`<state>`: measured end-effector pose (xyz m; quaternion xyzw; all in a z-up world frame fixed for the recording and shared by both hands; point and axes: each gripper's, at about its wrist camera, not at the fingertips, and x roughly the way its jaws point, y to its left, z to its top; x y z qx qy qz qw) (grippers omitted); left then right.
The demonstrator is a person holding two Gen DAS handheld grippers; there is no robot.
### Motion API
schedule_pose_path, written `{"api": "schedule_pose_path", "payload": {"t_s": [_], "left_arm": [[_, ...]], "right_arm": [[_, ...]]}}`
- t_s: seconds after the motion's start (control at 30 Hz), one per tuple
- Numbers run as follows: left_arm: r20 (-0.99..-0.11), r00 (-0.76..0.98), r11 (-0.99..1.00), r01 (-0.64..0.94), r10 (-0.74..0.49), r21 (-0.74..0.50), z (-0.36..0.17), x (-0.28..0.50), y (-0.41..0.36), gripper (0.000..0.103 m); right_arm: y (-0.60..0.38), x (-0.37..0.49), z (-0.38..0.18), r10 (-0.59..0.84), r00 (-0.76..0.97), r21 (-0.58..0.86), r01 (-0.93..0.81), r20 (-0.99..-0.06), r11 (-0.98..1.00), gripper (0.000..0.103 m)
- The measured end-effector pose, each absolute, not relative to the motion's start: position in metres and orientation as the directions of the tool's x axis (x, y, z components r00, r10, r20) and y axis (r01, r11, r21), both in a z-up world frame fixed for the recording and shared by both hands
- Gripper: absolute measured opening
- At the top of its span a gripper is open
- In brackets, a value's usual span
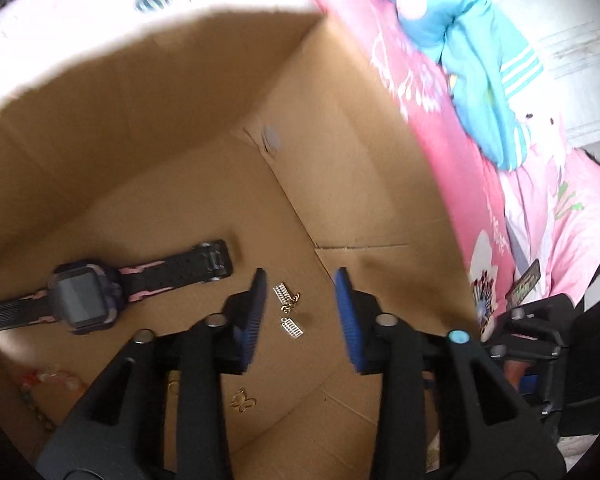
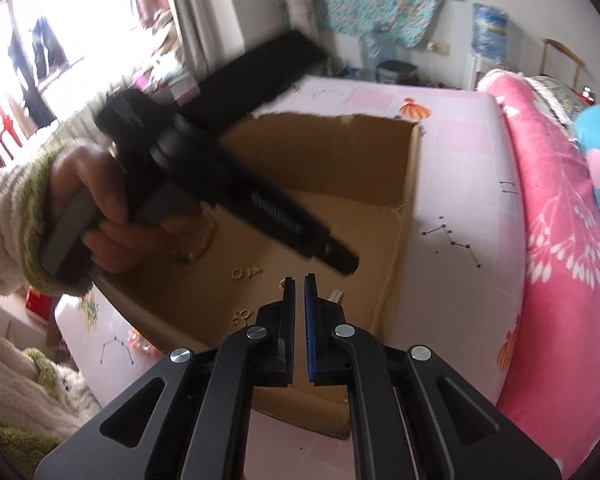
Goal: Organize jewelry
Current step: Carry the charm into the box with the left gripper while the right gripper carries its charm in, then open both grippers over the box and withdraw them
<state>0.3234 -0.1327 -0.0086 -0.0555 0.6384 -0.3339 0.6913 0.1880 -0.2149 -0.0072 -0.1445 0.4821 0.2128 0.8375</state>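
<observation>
The left gripper (image 1: 300,280) is inside an open cardboard box (image 1: 360,168), its blue pads spread wide apart and holding nothing. Between and just below the pads lie two small silver charms (image 1: 288,308) on the box floor, not touching either pad. A black and pink smartwatch (image 1: 100,296) lies flat to the left of them, near the left wall, its strap running toward the middle. A gold butterfly charm (image 1: 243,401) sits closer to the camera, under the gripper's frame, and a blurred string of pale beads (image 1: 56,380) lies in the near left corner. The box walls rise on the left, far and right sides; the floor around the charms is bare cardboard crossed by flap seams.

The right gripper (image 2: 299,278) hovers over the near edge of the box (image 2: 414,184), its pads nearly together with only a thin gap and nothing between them. The left hand (image 2: 100,208), in a fuzzy cream sleeve, holds the other tool down into the box. Gold rings (image 2: 244,272) lie on the box floor ahead. The box stands on a bed with a pale pink sheet (image 2: 460,208); a pink quilt (image 2: 560,260) lies close along its right side. No writing can be read on anything.
</observation>
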Motion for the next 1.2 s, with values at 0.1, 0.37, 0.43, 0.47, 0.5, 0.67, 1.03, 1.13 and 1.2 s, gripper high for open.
{"api": "schedule_pose_path", "payload": {"t_s": [0.1,0.37,0.43,0.47,0.5,0.67,1.03,1.13,1.2], "left_arm": [[-0.834,0.06,0.78,0.395,-0.548,-0.484,0.022,0.318,-0.112,0.048],[-0.753,0.34,0.813,0.389,-0.563,-0.433,0.087,0.271,-0.036,0.069],[-0.732,0.389,0.821,0.379,-0.56,-0.427,0.096,0.26,-0.02,0.072],[-0.721,0.413,0.826,0.369,-0.557,-0.426,0.098,0.253,-0.012,0.073],[-0.714,0.428,0.829,0.36,-0.554,-0.427,0.099,0.247,-0.006,0.075],[-0.664,0.539,0.855,0.324,-0.518,-0.405,0.107,0.202,0.027,0.08],[-0.681,0.607,0.907,0.195,-0.41,-0.372,0.061,0.1,0.056,0.089],[-0.746,0.564,0.934,0.171,-0.354,-0.314,0.036,0.086,0.047,0.089],[-0.793,0.545,0.962,0.149,-0.272,-0.228,0.019,0.078,0.04,0.089]], "right_arm": [[-0.205,0.195,-0.013,0.207,0.371,-0.019,-0.523,-0.905,0.852,0.005],[-0.18,0.201,-0.009,0.106,0.338,-0.106,-0.552,-0.935,0.827,0.005],[-0.177,0.195,0.0,0.112,0.363,-0.106,-0.53,-0.925,0.842,0.005],[-0.177,0.194,0.003,0.115,0.371,-0.104,-0.52,-0.921,0.848,0.005],[-0.178,0.19,0.008,0.123,0.385,-0.097,-0.505,-0.915,0.858,0.005],[-0.187,0.162,0.037,0.186,0.477,-0.042,-0.428,-0.859,0.903,0.006],[-0.212,0.077,0.008,0.189,0.526,0.06,-0.252,-0.829,0.966,0.047],[-0.21,0.067,-0.023,0.048,0.52,-0.053,-0.179,-0.853,0.982,0.061],[-0.204,0.063,-0.042,-0.053,0.524,-0.151,-0.146,-0.85,0.978,0.07]]}}
